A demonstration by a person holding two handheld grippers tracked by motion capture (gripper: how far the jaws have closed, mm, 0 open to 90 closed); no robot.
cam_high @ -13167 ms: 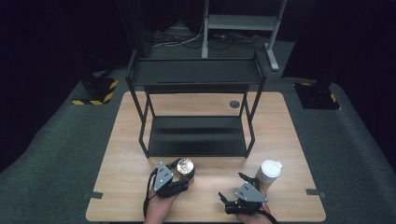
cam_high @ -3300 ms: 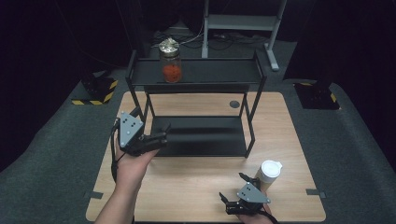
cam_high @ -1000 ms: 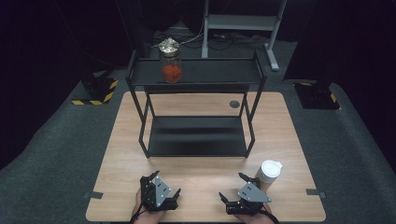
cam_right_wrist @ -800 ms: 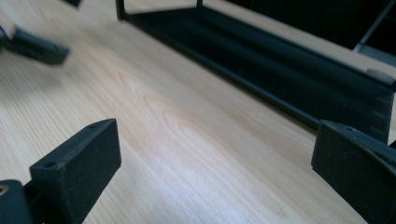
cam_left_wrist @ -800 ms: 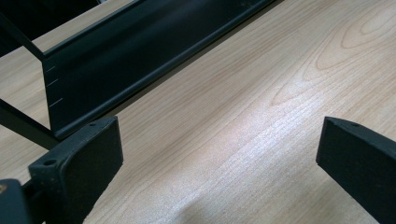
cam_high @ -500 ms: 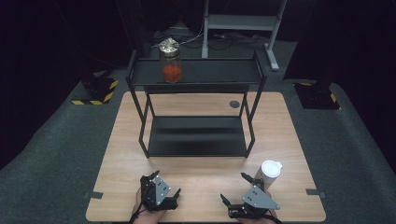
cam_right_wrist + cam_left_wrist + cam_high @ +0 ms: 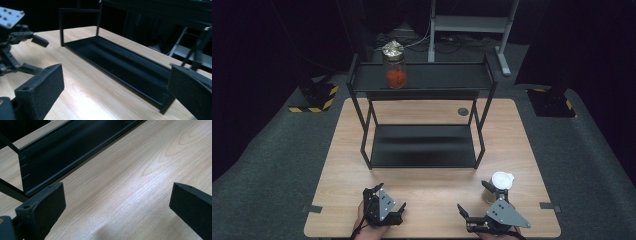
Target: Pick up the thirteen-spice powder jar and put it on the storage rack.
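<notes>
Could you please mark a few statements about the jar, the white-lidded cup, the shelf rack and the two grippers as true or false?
1. The glass jar with the gold lid and red contents stands on the top shelf of the black metal rack. True.
2. The left gripper is shut on the jar. False: its jaws stand wide apart over bare wooden table.
3. The white-lidded cup stands on the table beside the right gripper. True.
4. The right gripper is shut on the cup. False: its jaws are open and hold nothing.
5. The cup sits on the rack's lower shelf. False: it is on the table in front of the rack.
</notes>
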